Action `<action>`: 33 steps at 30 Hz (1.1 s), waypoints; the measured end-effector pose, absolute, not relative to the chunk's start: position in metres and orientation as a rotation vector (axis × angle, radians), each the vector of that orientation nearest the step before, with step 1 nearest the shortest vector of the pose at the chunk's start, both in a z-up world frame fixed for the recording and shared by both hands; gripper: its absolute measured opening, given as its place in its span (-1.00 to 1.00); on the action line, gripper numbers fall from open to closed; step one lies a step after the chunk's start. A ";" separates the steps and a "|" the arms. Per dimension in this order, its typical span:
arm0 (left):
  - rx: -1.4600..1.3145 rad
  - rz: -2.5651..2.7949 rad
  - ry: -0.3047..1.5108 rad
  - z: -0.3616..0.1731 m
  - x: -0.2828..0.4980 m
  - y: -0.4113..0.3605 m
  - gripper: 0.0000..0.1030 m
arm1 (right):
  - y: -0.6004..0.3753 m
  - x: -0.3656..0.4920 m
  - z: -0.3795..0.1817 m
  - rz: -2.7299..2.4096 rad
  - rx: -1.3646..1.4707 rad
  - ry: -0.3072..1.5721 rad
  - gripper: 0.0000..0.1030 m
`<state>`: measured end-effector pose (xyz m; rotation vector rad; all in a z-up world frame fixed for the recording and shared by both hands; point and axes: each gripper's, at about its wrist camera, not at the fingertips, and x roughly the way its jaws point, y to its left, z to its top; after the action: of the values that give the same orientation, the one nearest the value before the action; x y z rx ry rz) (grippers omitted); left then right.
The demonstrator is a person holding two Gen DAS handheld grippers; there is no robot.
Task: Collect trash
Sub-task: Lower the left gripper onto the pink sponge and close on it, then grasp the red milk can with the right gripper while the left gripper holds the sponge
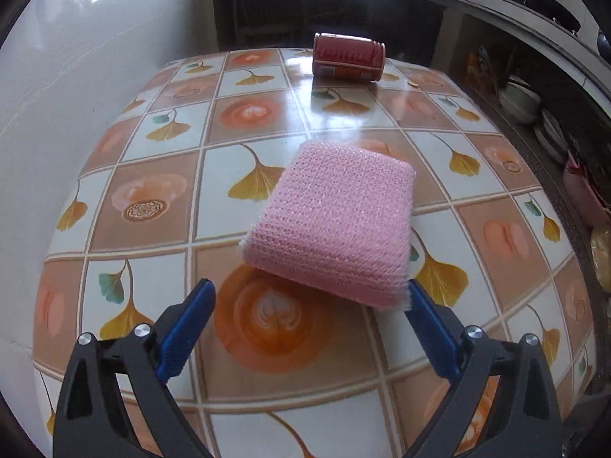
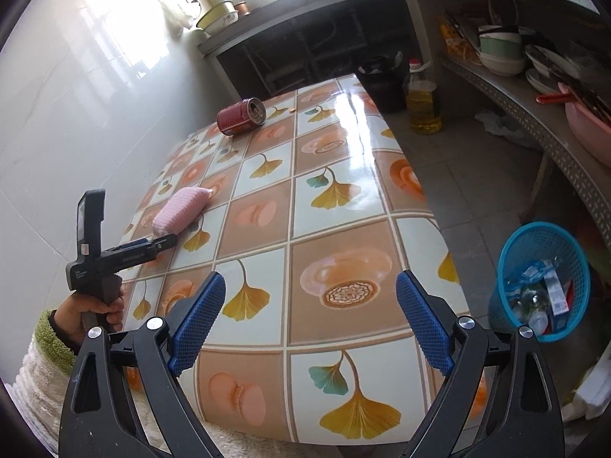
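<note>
Sponge (image 1: 336, 225) is the landmark here — a pink mesh pad lying flat on the patterned table (image 1: 244, 141), beside the white wall (image 1: 57, 122). Left of it, the wall leaves little sideways room. The left gripper (image 1: 311, 297) sits directly at the sponge's near end, jaws spread wide and holding nothing; the pad's near right corner seems to touch the right finger (image 1: 427, 313), while its long axis runs away from the tool and slightly rightward. Beyond the sponge, well apart near the far edge, a red can (image 1: 348, 58) lies on its side, long axis crosswise. Right of the sponge, the right gripper (image 2: 310, 315) hovers over bare tabletop, likewise spread and empty. Farther right, past the table's edge on the floor, stands the blue basket (image 2: 534, 236) already holding trash — the left hand is clearly nearer both pieces.
</note>
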<state>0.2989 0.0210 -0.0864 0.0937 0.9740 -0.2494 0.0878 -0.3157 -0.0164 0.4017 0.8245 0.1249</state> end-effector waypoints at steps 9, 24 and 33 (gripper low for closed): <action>0.045 -0.325 0.905 -0.070 0.291 0.033 0.89 | -0.294 0.093 -0.006 0.165 0.351 0.826 0.69; 0.194 -0.425 0.977 -0.087 0.333 0.002 0.69 | -0.276 0.140 0.025 0.276 0.292 0.822 0.69; 0.172 -0.428 0.984 -0.083 0.332 0.005 0.58 | -0.237 0.279 0.061 0.481 0.050 0.792 0.70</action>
<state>0.3321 0.0052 -0.0827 0.1719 0.9844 -0.4278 0.2790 -0.2370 0.0613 0.0501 0.7923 0.4814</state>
